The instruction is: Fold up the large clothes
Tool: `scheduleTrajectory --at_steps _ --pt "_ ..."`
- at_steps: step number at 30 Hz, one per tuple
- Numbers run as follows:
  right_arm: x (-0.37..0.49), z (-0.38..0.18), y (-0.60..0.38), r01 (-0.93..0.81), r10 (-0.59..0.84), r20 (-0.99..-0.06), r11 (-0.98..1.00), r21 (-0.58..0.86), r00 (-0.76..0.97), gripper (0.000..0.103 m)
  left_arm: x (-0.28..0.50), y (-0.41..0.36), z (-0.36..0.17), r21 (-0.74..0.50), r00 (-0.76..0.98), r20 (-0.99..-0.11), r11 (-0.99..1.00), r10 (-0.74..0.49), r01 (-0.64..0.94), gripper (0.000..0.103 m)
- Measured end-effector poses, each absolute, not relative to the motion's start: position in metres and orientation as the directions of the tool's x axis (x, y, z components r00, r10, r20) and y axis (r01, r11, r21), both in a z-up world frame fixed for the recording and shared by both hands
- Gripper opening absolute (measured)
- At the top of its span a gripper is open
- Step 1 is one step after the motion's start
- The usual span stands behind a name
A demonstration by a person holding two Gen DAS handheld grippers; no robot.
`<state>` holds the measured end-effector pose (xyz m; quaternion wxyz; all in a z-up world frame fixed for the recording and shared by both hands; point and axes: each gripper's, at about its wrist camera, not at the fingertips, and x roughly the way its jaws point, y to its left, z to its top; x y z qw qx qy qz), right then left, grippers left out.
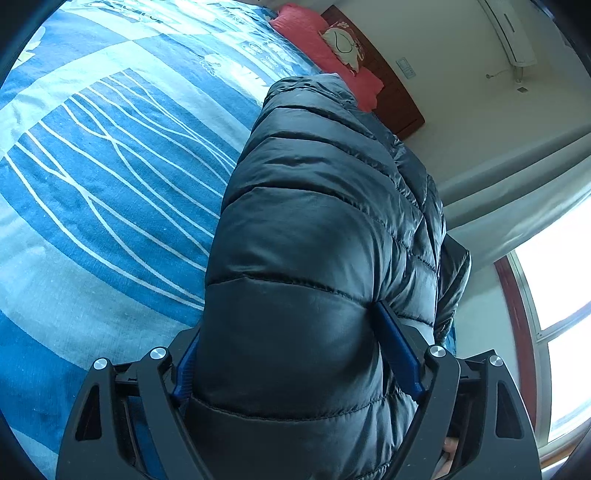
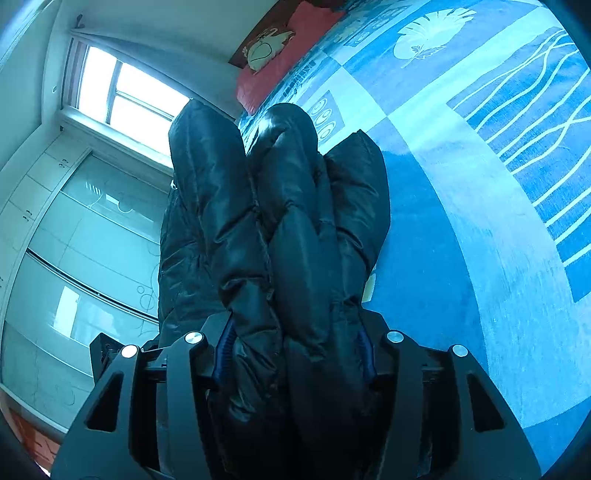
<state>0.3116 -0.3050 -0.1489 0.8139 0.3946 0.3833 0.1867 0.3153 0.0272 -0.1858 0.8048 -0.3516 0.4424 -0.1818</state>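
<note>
A: How many garments do you have in hand?

B: One. You hold a single black puffer jacket (image 1: 314, 229), and both tools are on it. Your left gripper (image 1: 295, 350) is clamped on a wide quilted bulk of it, the two blue pads pressed into the fabric on either side.

A: And the other?

B: Your right gripper (image 2: 295, 354) is clamped on a thicker bunch of the same jacket (image 2: 280, 221); three padded lobes stand up beyond the jaws. Its two blue pads are half buried in the fabric.

A: Where does the jacket sit?

B: Over the blue and white bedspread (image 1: 110, 166), beside its edge. Whether its lower part touches the bed, I cannot tell.

A: Anything else to count?

B: One red pillow (image 1: 321, 48) at the headboard, one cartoon cushion (image 1: 343, 44) on it, one air conditioner (image 1: 509, 33) on the wall, and one window (image 2: 125, 96) in the right view.
</note>
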Motion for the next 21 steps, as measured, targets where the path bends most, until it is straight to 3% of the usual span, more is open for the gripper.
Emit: scheduleTrajectory --at_steps 6,21 --pt "0.311 -0.148 -0.304 0.011 0.597 -0.491 0.628 0.778 0.635 0.054 0.317 0.027 -0.185 -0.725 0.536 -0.590 0.688 -0.603 -0.024 0.082" --pt "0.301 -0.133 -0.310 0.106 0.525 -0.566 0.667 0.737 0.635 0.080 0.329 0.025 -0.176 -0.679 0.502 -0.648 0.733 -0.573 -0.040 0.088"
